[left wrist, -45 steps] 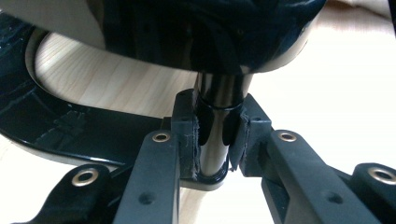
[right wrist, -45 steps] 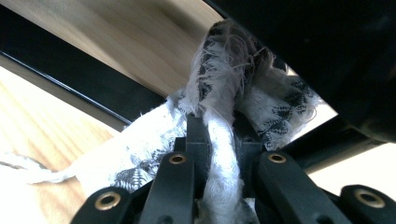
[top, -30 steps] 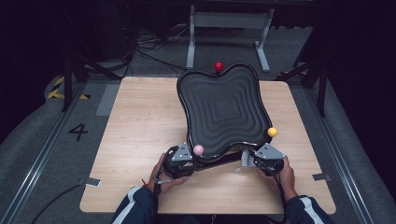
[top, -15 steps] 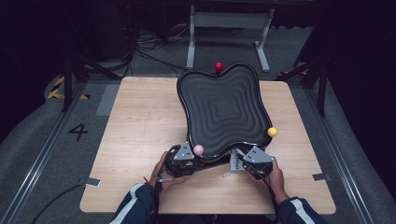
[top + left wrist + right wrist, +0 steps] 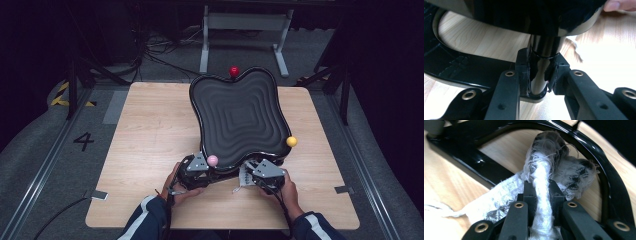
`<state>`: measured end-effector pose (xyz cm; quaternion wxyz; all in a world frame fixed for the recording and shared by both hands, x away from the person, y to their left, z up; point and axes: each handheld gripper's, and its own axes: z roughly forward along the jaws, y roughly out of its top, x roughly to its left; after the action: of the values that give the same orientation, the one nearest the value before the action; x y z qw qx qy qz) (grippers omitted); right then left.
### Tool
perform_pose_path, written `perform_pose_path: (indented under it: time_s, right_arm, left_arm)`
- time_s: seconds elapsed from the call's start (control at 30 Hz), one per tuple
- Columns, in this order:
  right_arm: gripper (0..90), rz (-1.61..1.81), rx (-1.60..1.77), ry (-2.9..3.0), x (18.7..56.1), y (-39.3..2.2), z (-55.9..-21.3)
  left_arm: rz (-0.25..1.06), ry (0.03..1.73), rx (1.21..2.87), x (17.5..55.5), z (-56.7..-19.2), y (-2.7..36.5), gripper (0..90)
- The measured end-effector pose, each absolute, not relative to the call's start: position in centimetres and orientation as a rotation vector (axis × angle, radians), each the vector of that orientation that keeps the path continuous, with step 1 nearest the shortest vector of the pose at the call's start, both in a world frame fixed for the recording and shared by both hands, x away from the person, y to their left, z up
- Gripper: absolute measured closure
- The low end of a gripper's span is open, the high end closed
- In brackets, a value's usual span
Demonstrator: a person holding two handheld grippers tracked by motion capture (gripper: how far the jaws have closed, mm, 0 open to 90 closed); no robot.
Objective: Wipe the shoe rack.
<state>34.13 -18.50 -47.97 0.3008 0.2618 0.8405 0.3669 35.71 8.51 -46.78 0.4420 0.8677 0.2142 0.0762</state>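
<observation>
Left claw (image 5: 537, 82) was clamped on the glossy black post (image 5: 543, 65) under the wavy tray (image 5: 240, 120), pads pressed against both sides, acting as the anchor. Right claw (image 5: 541, 192) was closed tight on a bunched white rag (image 5: 544, 202), frayed end poking out past the tips and against the stand's curved black base frame (image 5: 596, 155).

In the high view both claws sat at the near edge of the tray, left claw (image 5: 196, 170) by the pink ball (image 5: 213, 160), right claw (image 5: 260, 175) with the rag (image 5: 245, 176) near the middle of that edge. Yellow ball (image 5: 291, 141) and red ball (image 5: 233, 71) sat on other lobes. Stand was mid-tabletop (image 5: 150, 135).

Read: wiping step, working the base frame under the tray. Next move likely needs the rag dragged along the frame rail with light downward pressure, left hold kept firm so the stand doesn't skate or tip.
</observation>
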Motion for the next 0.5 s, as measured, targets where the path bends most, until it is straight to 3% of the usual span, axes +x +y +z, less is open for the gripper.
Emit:
perform_pose_path:
  time_s: [0.5]
  right_arm:
    - [80.7,1.063,0.574,2.292,33.4,-14.0,-48.0]
  left_arm:
    - [0.216,0.516,2.176,35.5,-46.7,8.4,73.2]
